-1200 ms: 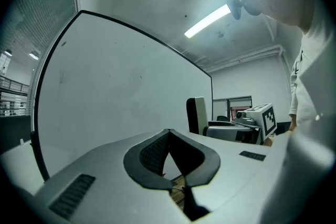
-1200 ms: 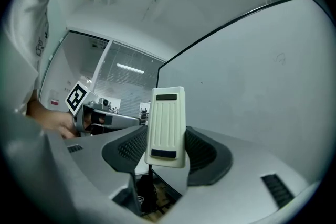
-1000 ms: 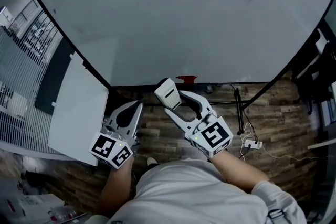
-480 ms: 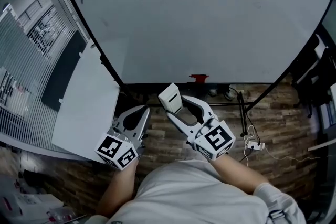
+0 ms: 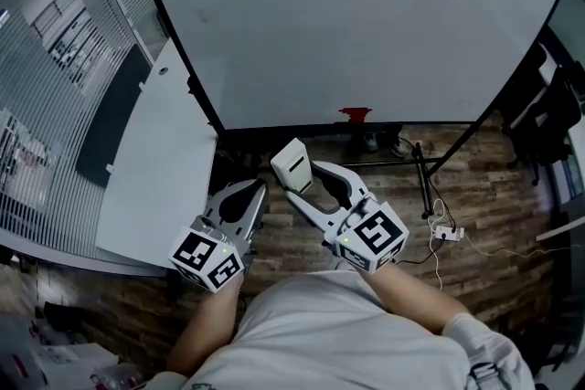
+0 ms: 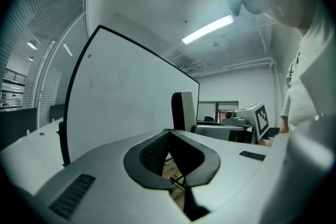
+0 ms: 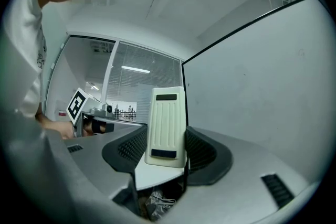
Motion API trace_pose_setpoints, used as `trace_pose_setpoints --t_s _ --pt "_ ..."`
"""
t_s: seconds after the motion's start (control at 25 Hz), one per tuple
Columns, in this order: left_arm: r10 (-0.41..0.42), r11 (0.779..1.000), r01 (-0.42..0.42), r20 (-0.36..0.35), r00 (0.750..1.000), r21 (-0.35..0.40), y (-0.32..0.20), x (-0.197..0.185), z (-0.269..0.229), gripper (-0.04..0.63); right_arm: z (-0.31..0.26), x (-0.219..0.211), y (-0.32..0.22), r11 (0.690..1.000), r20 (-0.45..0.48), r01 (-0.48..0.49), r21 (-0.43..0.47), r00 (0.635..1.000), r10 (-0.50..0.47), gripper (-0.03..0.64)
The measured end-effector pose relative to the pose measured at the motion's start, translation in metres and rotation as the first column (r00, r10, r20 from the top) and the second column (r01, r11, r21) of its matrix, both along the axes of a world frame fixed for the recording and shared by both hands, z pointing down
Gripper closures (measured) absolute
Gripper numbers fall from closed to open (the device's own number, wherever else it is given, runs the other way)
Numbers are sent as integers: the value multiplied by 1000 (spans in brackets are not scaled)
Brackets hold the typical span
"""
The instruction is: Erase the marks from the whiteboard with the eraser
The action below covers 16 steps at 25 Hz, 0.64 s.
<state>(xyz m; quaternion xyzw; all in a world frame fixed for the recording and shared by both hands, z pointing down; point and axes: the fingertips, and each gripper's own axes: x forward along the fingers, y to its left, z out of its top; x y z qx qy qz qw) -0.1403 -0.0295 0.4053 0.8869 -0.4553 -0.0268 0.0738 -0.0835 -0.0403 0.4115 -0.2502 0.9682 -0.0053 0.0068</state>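
Cream ribbed eraser [image 7: 167, 126] in right gripper [image 7: 167, 145]

Brown wood-plank floor [image 5: 484, 187] fills the lower half of my head view, with a white power strip [image 5: 446, 233] and its cable lying at right centre. A white table [image 5: 155, 169] next to a dark panel [image 5: 105, 119] runs along the left, with slatted blinds [image 5: 46, 78] beyond. A small red object [image 5: 355, 114] shows at centre.

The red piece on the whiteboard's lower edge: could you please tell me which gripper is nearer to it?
Right. The right gripper, holding the eraser, sits just below and left of the red piece; the left gripper is lower and farther left.
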Motion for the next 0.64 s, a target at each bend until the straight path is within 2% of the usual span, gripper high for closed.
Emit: trace_pose_setpoints --t_s 0.36,0.64 --pt "61 998 -61 -19 998 -14 41 -23 11 588 10 -19 48 998 20 -66 -23 998 67 383" --pt "85 996 -85 -41 996 -14 63 -22 9 588 11 -20 68 995 22 -90 -43 996 91 383"
